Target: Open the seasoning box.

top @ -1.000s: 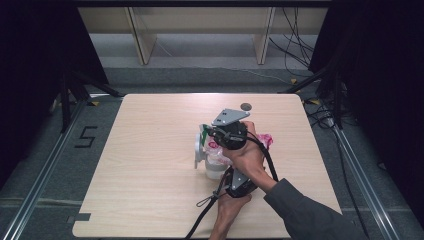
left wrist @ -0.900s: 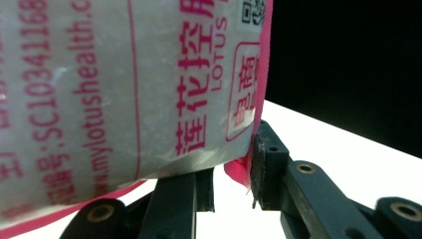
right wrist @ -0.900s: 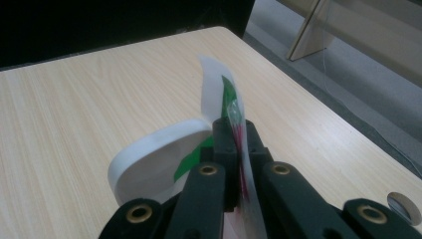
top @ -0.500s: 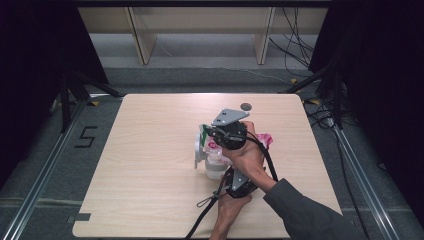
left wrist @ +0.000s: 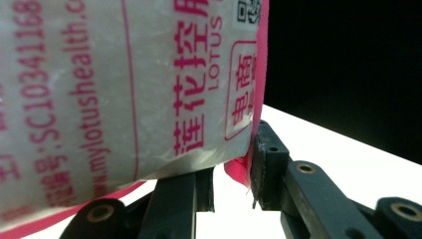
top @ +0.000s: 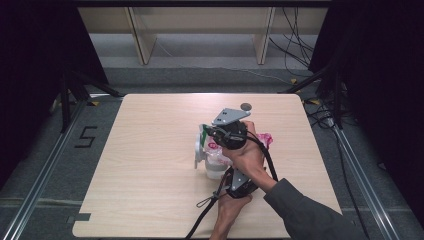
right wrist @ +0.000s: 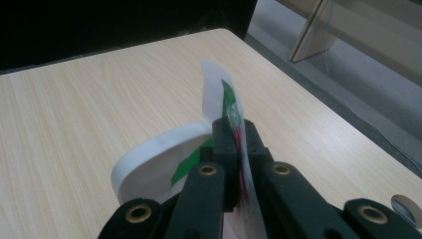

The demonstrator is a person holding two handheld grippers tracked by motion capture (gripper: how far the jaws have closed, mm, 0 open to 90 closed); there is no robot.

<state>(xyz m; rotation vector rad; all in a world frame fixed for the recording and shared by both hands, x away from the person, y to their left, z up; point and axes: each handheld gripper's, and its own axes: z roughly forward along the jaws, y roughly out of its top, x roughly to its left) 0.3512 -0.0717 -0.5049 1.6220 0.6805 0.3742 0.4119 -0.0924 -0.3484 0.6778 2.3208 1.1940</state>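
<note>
Right gripper view: right tool clamps the film flap; left tool clamps the pouch.

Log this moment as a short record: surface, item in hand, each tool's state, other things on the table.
surface: light wooden table
item: white plastic pouch with pink print and pink edge, held above the table
left tool: jaws shut on the pouch's lower pink edge
right tool: jaws shut on the pouch's thin top strip, which bears a green mark
hands: both close together near the table's middle
other: small dark round disc near the far edge
</note>
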